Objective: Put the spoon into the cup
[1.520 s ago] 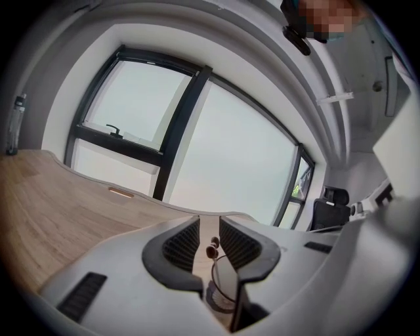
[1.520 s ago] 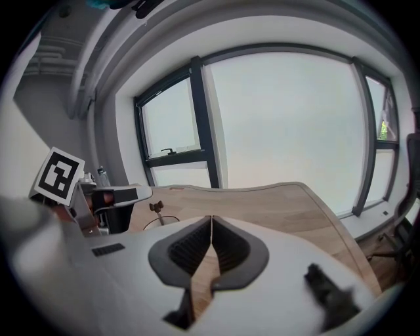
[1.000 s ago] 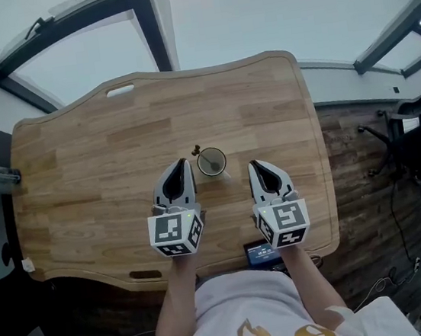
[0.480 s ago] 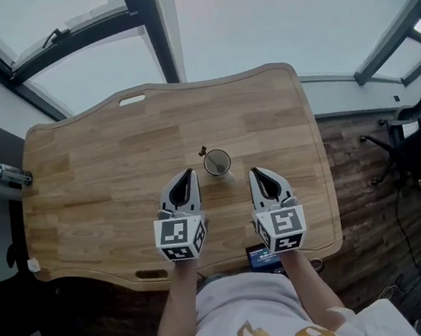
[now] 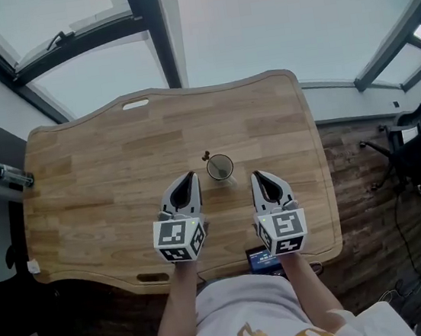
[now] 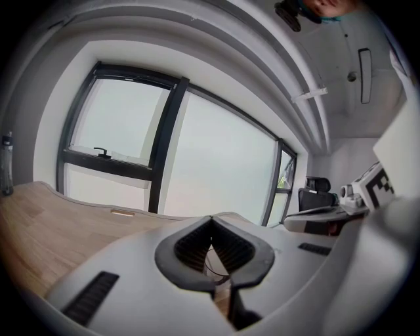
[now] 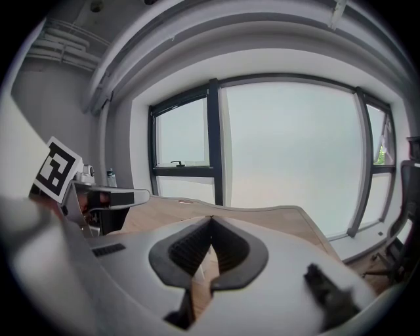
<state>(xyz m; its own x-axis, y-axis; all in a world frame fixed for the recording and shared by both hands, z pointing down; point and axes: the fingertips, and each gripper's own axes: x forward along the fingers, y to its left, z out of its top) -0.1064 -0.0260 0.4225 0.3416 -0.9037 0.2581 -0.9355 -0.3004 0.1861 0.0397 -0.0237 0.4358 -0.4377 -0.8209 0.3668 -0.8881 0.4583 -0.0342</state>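
A small glass cup stands near the middle of the wooden table. A thin dark spoon rests in it, its end poking over the far-left rim. My left gripper is shut and holds nothing, a little to the near left of the cup. My right gripper is shut with nothing in it, to the near right of the cup. In the left gripper view the cup shows through the gap behind the closed left gripper. The right gripper view shows only bare table past the closed right gripper.
A dark phone-like device with a lit screen lies at the table's near edge between my arms. A bottle sits off the table's left side. An office chair stands on the floor at the right. Windows run behind the table.
The head view has shifted slightly, so the table sits a bit lower in the picture. Both grippers stay shut on either side of the cup, which has not moved.
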